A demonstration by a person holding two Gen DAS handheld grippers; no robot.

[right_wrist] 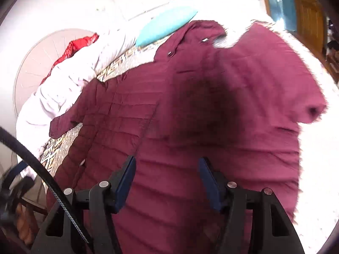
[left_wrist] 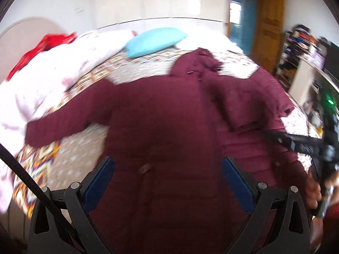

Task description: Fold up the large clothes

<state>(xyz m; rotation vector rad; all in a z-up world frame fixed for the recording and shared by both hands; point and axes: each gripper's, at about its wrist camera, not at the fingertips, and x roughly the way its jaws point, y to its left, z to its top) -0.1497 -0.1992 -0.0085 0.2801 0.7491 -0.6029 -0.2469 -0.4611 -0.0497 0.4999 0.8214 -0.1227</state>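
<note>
A large maroon quilted coat (left_wrist: 161, 114) lies spread on the bed, with its hood (left_wrist: 201, 59) at the far end and one sleeve (left_wrist: 53, 127) stretched out to the left. My left gripper (left_wrist: 168, 165) hovers open above the coat's lower body, with nothing between its blue pads. My right gripper (right_wrist: 167, 163) is also open over the coat (right_wrist: 211, 105), apart from the fabric. The other sleeve's cuff (right_wrist: 313, 110) lies out to the right. In the left wrist view the right gripper's black fingers (left_wrist: 284, 140) reach in over the coat's right side, held by a hand (left_wrist: 315, 190).
The bed has a patterned spread (left_wrist: 70, 158). A turquoise pillow (left_wrist: 154, 40), a bunched pale pink quilt (left_wrist: 53, 74) and a red garment (left_wrist: 42, 46) lie at its far left. A wooden door (left_wrist: 269, 21) and cluttered shelves (left_wrist: 300, 42) stand to the right.
</note>
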